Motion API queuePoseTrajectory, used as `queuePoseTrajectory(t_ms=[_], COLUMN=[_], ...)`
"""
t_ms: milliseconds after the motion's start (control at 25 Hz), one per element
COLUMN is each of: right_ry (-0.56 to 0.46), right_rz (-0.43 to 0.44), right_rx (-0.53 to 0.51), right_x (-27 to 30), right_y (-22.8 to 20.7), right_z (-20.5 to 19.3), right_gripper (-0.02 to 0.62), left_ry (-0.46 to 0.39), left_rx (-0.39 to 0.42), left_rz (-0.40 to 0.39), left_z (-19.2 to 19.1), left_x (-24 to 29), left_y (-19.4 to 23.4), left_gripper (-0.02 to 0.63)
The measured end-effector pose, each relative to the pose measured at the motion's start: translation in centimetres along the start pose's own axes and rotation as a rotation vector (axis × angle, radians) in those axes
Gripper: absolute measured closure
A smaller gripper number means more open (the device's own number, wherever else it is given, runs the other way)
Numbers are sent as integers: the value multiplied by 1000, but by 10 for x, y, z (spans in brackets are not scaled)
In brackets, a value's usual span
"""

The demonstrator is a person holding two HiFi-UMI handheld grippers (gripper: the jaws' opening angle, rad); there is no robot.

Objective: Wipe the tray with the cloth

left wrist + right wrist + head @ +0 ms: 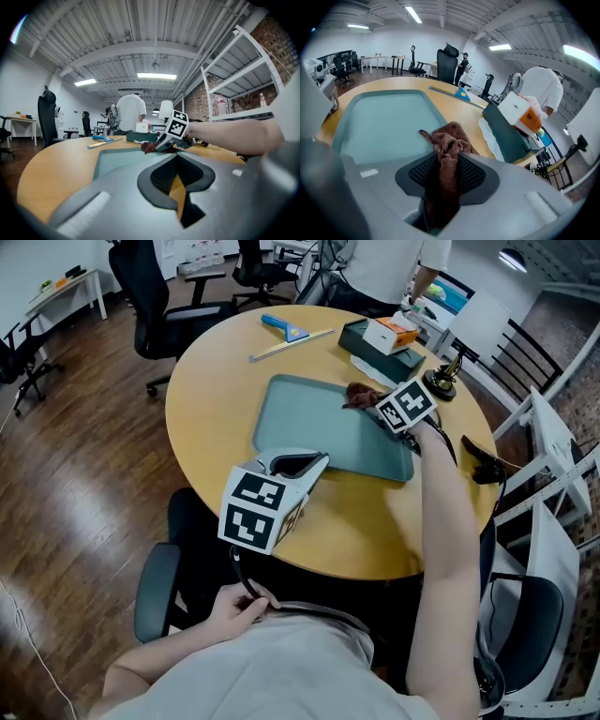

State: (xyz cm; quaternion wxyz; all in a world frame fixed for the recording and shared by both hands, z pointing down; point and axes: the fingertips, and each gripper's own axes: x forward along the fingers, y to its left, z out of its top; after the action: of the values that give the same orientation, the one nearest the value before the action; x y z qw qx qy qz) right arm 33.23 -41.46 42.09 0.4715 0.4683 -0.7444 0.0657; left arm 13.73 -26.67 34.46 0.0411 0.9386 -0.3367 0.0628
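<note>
The left gripper (pixel 314 462) hung nearest, jaws together on nothing, over the near rim of the one teal tray (pixel 309 427) on the round table (pixel 211 399); the right gripper (pixel 373 409) was clamped on the one brown cloth (pixel 359 393) at the tray's far right edge; only the right gripper view showed that cloth pinched between the pads.

Open-plan office or lab space — round table (pixel 216 418), wheeled office chairs (pixel 164 296), white desk (pixel 70 287) by the wall, wood floor (pixel 66 474). Overhead: ribbed metal ceiling (pixel 117 28), strip lights (pixel 157 75). One side — brick wall (pixel 194 101), white metal shelving (pixel 243 70) holding bottles (pixel 217 104).
</note>
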Motion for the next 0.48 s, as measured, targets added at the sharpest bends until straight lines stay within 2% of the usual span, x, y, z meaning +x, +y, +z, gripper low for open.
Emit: queuePoseTrajectory(t_ms=[240, 360, 480], right_ry=[22, 33, 14], right_rz=[-64, -67, -44], right_rx=[15, 5, -1], right_x=[0, -3, -12], right_y=[-14, -12, -4], right_z=[-13, -32, -32], right_gripper=[459, 459, 459], left_ry=[3, 6, 5], left_rx=[1, -2, 15], left_rz=[7, -4, 4], left_z=[-2, -10, -8], left_x=[2, 7, 6], left_y=[4, -3, -2], left_gripper=[606, 606, 606])
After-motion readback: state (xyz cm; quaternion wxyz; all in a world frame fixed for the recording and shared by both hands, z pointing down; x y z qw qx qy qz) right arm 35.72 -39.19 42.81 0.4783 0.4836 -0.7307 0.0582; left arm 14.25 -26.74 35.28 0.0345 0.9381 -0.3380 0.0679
